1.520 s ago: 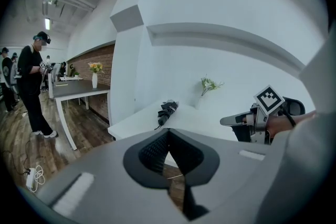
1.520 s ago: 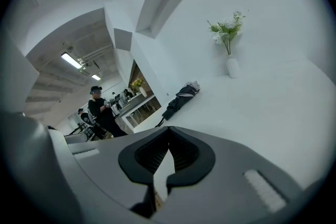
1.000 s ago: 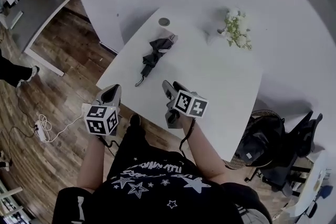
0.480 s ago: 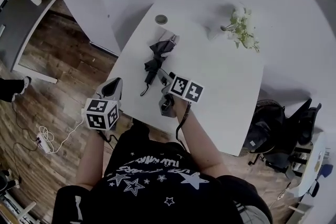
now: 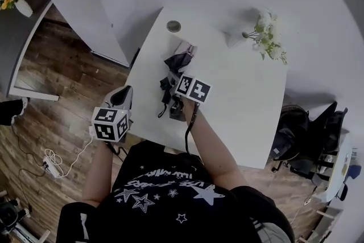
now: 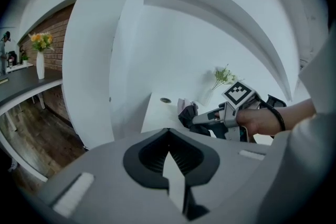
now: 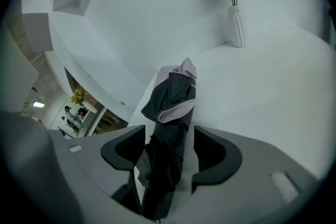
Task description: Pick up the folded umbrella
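Note:
The folded umbrella [image 5: 176, 60], dark with a pale panel, lies on the white table [image 5: 239, 99], its hooked handle toward the near edge. My right gripper [image 5: 169, 87] reaches down over its middle. In the right gripper view the umbrella [image 7: 170, 102] runs between the jaws of the right gripper [image 7: 169, 132], which are opening and stand clear of the fabric on both sides. My left gripper [image 5: 122, 98] hovers off the table's left edge with nothing in it. In the left gripper view the left gripper [image 6: 168, 131] has its tips together, and the umbrella [image 6: 186, 114] shows beyond them.
A white vase of flowers [image 5: 264, 37] stands at the table's far right corner and a small round disc [image 5: 173, 25] at its far left. A dark chair with bags [image 5: 307, 139] stands right of the table. A power strip and cable [image 5: 51, 159] lie on the wooden floor.
Both hands moved forward toward the table. The right gripper went from short of the near edge to over the umbrella, its jaws now either side of it.

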`<state>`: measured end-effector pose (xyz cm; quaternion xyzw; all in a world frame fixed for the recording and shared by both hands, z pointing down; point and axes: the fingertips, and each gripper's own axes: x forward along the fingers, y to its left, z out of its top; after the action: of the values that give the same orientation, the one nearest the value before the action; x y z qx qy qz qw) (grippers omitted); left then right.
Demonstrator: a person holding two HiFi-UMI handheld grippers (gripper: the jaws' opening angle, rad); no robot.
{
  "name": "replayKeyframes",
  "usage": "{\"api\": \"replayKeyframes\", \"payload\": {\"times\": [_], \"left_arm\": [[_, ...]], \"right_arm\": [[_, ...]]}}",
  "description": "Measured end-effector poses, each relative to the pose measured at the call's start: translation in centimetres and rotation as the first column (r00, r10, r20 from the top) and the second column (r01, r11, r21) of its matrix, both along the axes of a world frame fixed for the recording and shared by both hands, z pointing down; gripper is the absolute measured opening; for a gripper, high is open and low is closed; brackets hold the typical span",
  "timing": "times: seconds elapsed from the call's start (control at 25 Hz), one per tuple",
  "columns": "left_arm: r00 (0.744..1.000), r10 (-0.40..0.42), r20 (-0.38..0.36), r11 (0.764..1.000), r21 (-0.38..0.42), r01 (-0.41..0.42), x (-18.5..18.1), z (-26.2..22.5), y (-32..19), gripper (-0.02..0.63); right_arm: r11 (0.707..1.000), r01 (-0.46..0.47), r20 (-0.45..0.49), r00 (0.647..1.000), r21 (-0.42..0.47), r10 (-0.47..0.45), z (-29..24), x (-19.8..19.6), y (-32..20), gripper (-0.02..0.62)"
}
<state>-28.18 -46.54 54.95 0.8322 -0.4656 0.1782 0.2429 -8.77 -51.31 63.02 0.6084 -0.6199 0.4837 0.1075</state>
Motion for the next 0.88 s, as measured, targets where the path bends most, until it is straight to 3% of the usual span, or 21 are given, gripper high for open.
{"api": "replayKeyframes", "payload": {"times": [0.2, 0.44, 0.68, 0.88], "left_arm": [[1.000, 0.027, -0.003, 0.999, -0.022, -0.028, -0.3, 0.8, -1.7, 0.000], [0.999, 0.040, -0.006, 0.998, -0.055, -0.041, -0.1, 1.9, -2.3, 0.000], [0.998, 0.064, 0.004, 0.996, -0.069, -0.063, 0.4, 2.6, -2.1, 0.000], [0.998, 0.060, 0.015, 0.996, -0.063, -0.059, 0.3, 2.3, -1.4, 0.000]], "right_arm": [[0.999, 0.007, -0.131, 0.991, -0.034, -0.012, 0.9, -0.5, -1.4, 0.313], [0.996, 0.015, -0.291, 0.956, -0.084, -0.039, 2.0, -0.5, -1.8, 0.311], [0.995, 0.050, -0.322, 0.944, -0.090, -0.077, 2.0, -0.5, -1.9, 0.265], [0.994, 0.072, -0.249, 0.964, -0.086, -0.091, 1.7, 0.0, -1.4, 0.249]]}}
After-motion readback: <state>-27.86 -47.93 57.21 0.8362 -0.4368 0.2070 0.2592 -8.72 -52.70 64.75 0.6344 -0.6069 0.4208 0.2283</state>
